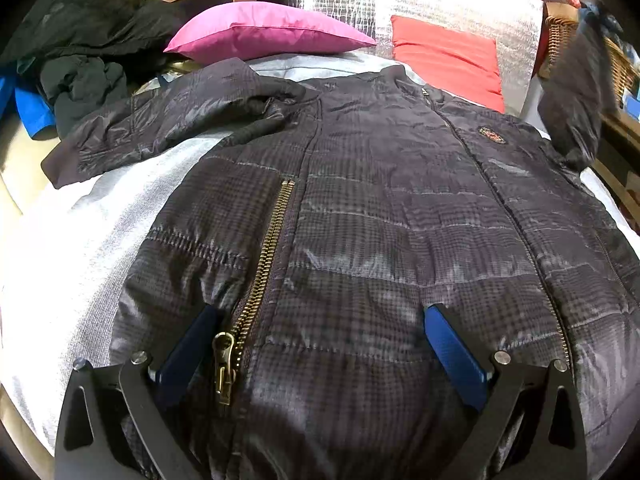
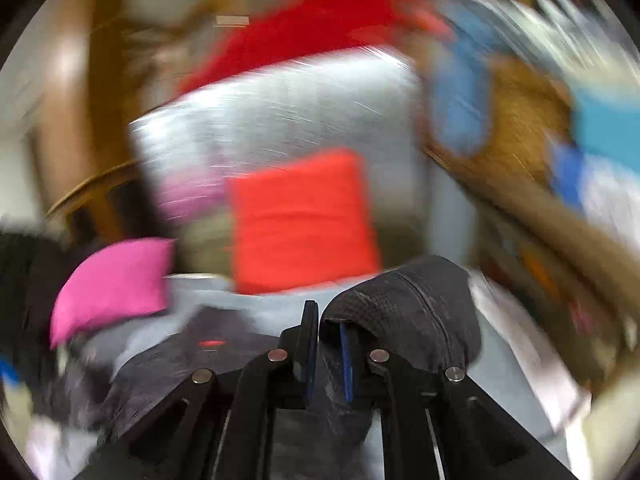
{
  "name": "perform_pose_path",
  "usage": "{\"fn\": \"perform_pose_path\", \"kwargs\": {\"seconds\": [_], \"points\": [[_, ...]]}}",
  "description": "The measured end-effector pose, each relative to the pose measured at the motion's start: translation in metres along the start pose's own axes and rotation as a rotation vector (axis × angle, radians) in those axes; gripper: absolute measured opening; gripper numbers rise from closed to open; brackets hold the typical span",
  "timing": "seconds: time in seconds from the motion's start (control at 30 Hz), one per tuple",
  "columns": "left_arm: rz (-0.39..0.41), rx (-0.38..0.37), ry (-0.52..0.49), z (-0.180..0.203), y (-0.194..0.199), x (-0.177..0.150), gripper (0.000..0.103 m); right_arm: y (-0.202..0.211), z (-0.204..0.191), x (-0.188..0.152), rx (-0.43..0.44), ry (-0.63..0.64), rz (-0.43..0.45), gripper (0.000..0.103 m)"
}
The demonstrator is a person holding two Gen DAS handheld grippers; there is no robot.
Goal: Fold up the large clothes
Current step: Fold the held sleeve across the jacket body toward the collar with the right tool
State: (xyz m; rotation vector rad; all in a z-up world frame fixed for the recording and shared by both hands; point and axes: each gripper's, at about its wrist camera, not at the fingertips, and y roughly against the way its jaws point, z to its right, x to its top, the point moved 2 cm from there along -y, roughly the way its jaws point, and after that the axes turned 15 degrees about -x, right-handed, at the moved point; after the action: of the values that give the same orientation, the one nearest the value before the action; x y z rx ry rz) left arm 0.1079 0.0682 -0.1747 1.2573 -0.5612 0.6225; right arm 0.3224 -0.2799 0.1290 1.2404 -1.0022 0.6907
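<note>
A dark checked quilted jacket [image 1: 380,216] lies front up on a bed with a pale grey cover [image 1: 92,240]. Its brass zipper [image 1: 264,264] runs toward the camera. My left gripper [image 1: 320,316] is open, hovering just over the jacket's hem, blue pads [image 1: 452,348] spread apart. The jacket's left-side sleeve [image 1: 160,128] lies spread out. The other sleeve [image 1: 576,92] is lifted in the air at the right. In the blurred right wrist view my right gripper [image 2: 328,320] is shut on that sleeve [image 2: 408,312].
A pink pillow [image 1: 264,34] and a red pillow [image 1: 448,60] lie at the bed's head against a silver quilted panel [image 1: 420,4]. A heap of dark clothes [image 1: 80,48] sits at back left. A wicker basket [image 1: 568,40] stands at right.
</note>
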Motion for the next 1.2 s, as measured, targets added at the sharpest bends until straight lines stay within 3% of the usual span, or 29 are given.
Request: {"fn": "perform_pose_path", "kwargs": {"seconds": [0.07,0.1,0.17,0.2,0.3,0.4,0.5,0.6,0.7,0.87,1.0,1.07,1.13,1.17,1.2], "points": [[0.001,-0.003,0.001,0.0,0.0,0.0,0.103,0.026,-0.08,-0.014,0.108,0.165,0.025,0.013],[0.001,-0.003,0.001,0.0,0.0,0.0,0.103,0.03,-0.106,-0.025,0.142,0.222,0.009,0.019],[0.002,-0.006,0.002,0.0,0.001,0.0,0.103,0.031,-0.161,-0.064,0.223,0.321,-0.061,0.068],[0.002,-0.007,0.002,0.0,0.001,0.0,0.103,0.025,-0.185,-0.09,0.265,0.366,-0.121,0.101],[0.004,-0.014,0.005,0.0,0.002,0.0,0.103,0.008,-0.219,-0.157,0.309,0.393,-0.273,0.1],[0.005,-0.01,0.006,0.001,0.002,-0.001,0.103,-0.008,-0.205,-0.195,0.319,0.286,-0.409,0.1],[0.005,-0.002,0.006,0.001,0.001,-0.001,0.103,-0.021,-0.162,-0.193,0.313,0.115,-0.459,0.1],[0.006,0.005,0.009,0.002,0.001,-0.001,0.103,-0.033,-0.12,-0.169,0.288,-0.081,-0.468,0.1],[0.006,0.008,0.01,0.001,0.001,-0.002,0.103,-0.063,-0.093,-0.151,0.337,-0.303,-0.536,0.1],[0.008,0.009,0.01,0.002,0.001,-0.002,0.103,-0.111,-0.11,-0.158,0.412,-0.471,-0.67,0.1],[0.011,0.011,0.011,0.002,0.001,-0.002,0.103,-0.133,-0.14,-0.172,0.408,-0.482,-0.705,0.099],[0.013,0.009,0.013,0.002,0.001,-0.002,0.103,-0.146,-0.152,-0.184,0.374,-0.459,-0.726,0.092],[0.015,0.008,0.014,0.002,0.002,-0.003,0.103,-0.156,-0.168,-0.183,0.305,-0.38,-0.728,0.048],[0.016,0.008,0.015,0.002,0.002,-0.003,0.103,-0.157,-0.176,-0.18,0.257,-0.328,-0.716,0.036],[0.016,0.008,0.016,0.002,0.002,-0.003,0.103,-0.153,-0.183,-0.174,0.241,-0.285,-0.695,0.034]]}}
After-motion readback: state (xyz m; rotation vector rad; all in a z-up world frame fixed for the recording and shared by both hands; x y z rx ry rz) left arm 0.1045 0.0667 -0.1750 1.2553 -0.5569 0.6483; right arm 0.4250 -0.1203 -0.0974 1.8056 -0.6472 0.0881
